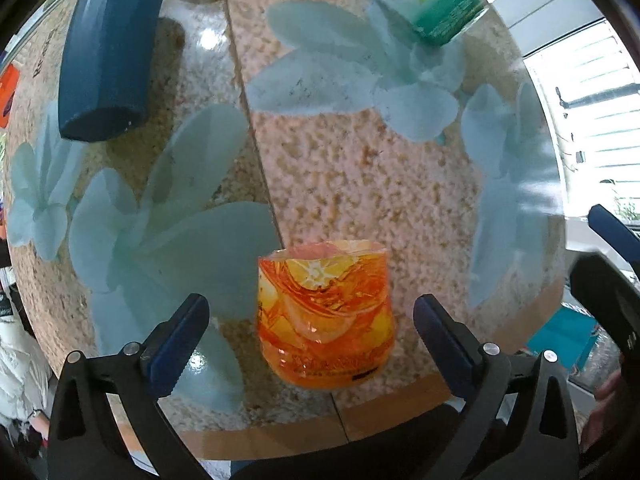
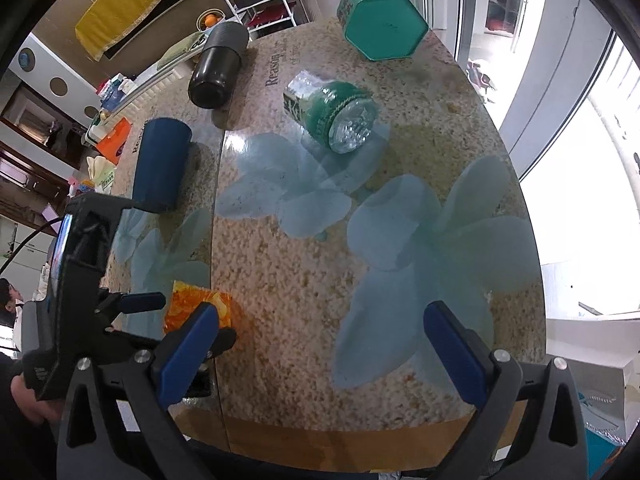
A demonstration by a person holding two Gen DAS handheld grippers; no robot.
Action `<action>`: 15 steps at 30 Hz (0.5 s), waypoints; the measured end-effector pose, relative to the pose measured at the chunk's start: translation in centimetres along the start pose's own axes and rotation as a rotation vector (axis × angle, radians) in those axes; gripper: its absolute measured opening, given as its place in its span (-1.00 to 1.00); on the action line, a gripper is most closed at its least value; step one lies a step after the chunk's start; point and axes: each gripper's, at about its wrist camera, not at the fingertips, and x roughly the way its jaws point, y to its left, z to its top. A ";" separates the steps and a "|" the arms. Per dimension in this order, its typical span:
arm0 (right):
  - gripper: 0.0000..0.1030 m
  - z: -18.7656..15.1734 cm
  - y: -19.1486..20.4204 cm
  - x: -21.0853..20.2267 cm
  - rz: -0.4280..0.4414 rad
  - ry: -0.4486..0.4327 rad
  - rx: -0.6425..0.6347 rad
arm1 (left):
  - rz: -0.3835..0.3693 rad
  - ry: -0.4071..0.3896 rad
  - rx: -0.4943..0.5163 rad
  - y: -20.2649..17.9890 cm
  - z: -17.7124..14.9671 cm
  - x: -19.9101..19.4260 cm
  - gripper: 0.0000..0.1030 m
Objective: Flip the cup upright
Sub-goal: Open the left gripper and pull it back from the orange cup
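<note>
An orange patterned cup (image 1: 326, 316) stands on the table near its front edge, rim up as far as I can tell. My left gripper (image 1: 312, 344) is open, its blue fingers on either side of the cup without touching it. The cup also shows in the right wrist view (image 2: 198, 310), partly hidden behind the left gripper (image 2: 180, 320). My right gripper (image 2: 320, 352) is open and empty above the table's front right part.
A dark blue cup (image 1: 108, 56) lies on its side at the far left. A green glass cup (image 2: 332, 114) lies on its side further back. A black cylinder (image 2: 218, 66) and a green hexagonal box (image 2: 380, 30) stand at the rear. The table edge (image 2: 320, 444) is close.
</note>
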 end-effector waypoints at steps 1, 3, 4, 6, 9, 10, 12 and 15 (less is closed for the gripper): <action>1.00 0.2 -0.1 -0.1 0.003 -0.005 0.000 | -0.002 -0.007 0.006 -0.2 0.1 -0.4 0.99; 1.00 0.4 -0.1 -0.3 0.007 -0.012 -0.005 | -0.007 -0.013 0.009 -0.5 0.3 -1.0 0.99; 1.00 0.5 -0.1 -0.3 0.010 -0.014 -0.006 | -0.008 -0.015 0.010 -0.6 0.4 -1.4 0.99; 1.00 0.6 0.0 -0.4 0.017 -0.011 -0.008 | -0.011 -0.020 0.012 -1.0 0.4 -2.1 0.99; 1.00 0.6 0.2 -0.3 0.029 -0.003 -0.006 | -0.016 -0.027 0.020 -1.0 0.3 -3.4 0.99; 1.00 0.6 0.4 -0.5 0.035 -0.002 -0.005 | -0.010 -0.036 0.021 -0.9 0.1 -4.0 0.99; 1.00 0.7 0.8 -0.8 0.032 -0.006 -0.009 | 0.007 -0.053 0.018 -0.5 -0.1 -4.9 0.99; 1.00 1.0 1.6 -1.3 0.015 -0.005 -0.014 | -0.003 -0.083 0.026 1.3 -1.2 -5.6 0.99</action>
